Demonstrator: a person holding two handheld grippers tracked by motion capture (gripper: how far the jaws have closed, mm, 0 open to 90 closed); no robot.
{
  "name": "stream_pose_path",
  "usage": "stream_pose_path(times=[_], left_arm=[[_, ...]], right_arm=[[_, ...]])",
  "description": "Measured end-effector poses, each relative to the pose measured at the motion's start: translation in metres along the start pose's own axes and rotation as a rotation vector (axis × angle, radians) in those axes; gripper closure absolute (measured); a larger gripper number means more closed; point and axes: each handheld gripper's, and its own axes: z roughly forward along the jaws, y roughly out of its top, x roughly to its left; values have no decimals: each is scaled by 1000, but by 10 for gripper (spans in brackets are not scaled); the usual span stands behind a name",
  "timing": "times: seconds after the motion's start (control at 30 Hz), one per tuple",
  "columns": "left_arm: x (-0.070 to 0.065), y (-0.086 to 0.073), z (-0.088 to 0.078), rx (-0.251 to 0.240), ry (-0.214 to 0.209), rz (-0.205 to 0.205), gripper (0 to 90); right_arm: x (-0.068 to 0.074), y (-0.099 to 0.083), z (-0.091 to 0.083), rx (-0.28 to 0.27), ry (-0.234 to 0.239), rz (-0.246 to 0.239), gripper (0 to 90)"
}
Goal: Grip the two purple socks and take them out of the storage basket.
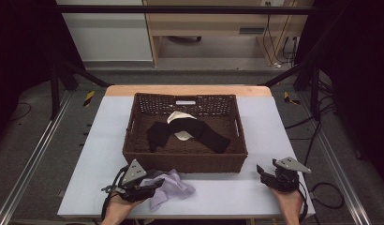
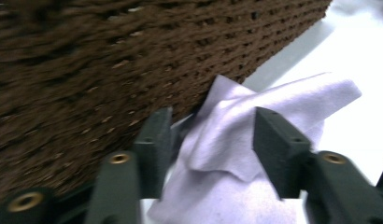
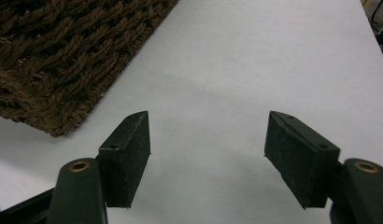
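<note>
Resting on the white table (image 1: 255,197), just beside the wicker basket (image 1: 185,161), is a pale lilac cloth (image 2: 255,121): thin, soft, crumpled into loose folds, one corner lifted against the weave. My left gripper (image 2: 210,140) stands over it, jaws apart and not pinching. My right gripper (image 3: 208,154) is spread too, over bare tabletop.

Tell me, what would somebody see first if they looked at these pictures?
Probably the big brown wicker basket in the middle of the table, with black cloth draped over something white inside it. Next, the pale lilac cloth lying crumpled on the table by the basket's front wall, with the left gripper open around it. The right gripper hangs open above bare table.
</note>
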Motion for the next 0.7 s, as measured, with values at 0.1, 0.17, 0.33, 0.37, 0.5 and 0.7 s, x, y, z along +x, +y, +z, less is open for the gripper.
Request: stream_pose_path(times=[0.1,0.17,0.33,0.37,0.5,0.7], left_arm=[[4,0,-6,-13,16,-25,377],[9,-2,-11,-22,30,-43,355],[20,-10,-21,-28,64,-77,327],[22,-12,-23,-27,72,-79,325],[32,-22,-30,-9,126,-76,300],[40,-25,-36,-30,156,-82,270]], right_arm=[[0,0,0,-5,-8,0,288],[-1,0,-1,-8,-13,6,272],[0,0,-1,-9,-16,8,259],[0,0,-1,-9,-16,9,257],[0,0,-1,-9,-25,10,233],[0,1,-3,-12,-42,20,207]])
